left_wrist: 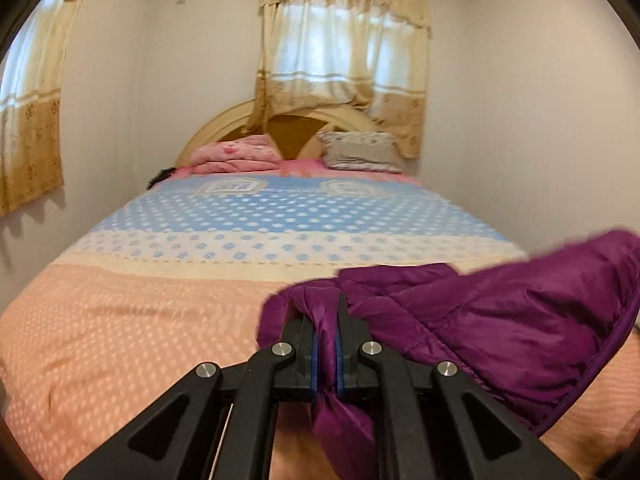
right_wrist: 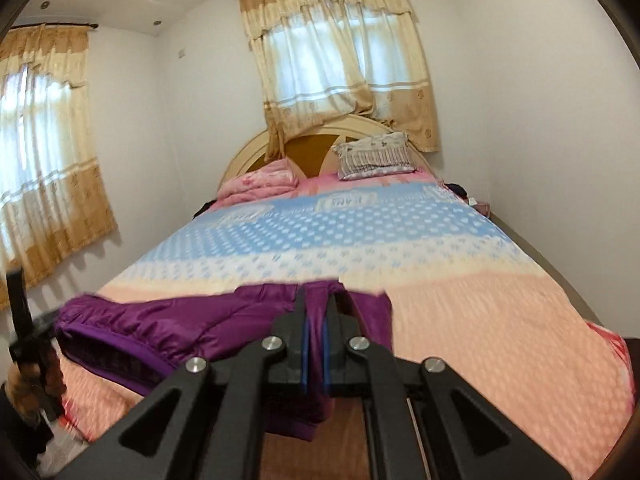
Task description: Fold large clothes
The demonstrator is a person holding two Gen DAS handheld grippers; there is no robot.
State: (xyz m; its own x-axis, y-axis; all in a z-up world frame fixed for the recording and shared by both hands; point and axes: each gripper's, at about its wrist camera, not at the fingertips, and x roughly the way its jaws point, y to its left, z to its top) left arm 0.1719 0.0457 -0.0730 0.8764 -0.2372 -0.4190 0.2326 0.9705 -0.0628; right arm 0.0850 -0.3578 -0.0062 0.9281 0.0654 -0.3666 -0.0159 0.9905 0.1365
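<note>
A purple quilted jacket [left_wrist: 500, 312] hangs lifted over the near end of the bed. My left gripper [left_wrist: 329, 308] is shut on a bunched edge of it, with fabric squeezed between the blue pads and drooping below. The rest of the garment spreads to the right in the left wrist view. In the right wrist view the same purple jacket [right_wrist: 168, 324] stretches to the left, and my right gripper [right_wrist: 316, 300] is shut on another bunch of its edge. At the far left of that view the other hand-held gripper [right_wrist: 24, 336] shows, gripped by a hand.
The bed [left_wrist: 160, 280] has a peach, cream and blue dotted cover. A folded pink blanket [left_wrist: 236, 156] and a patterned pillow [left_wrist: 360, 150] lie by the headboard [right_wrist: 256, 148]. White walls and curtained windows [right_wrist: 340, 60] close in on both sides.
</note>
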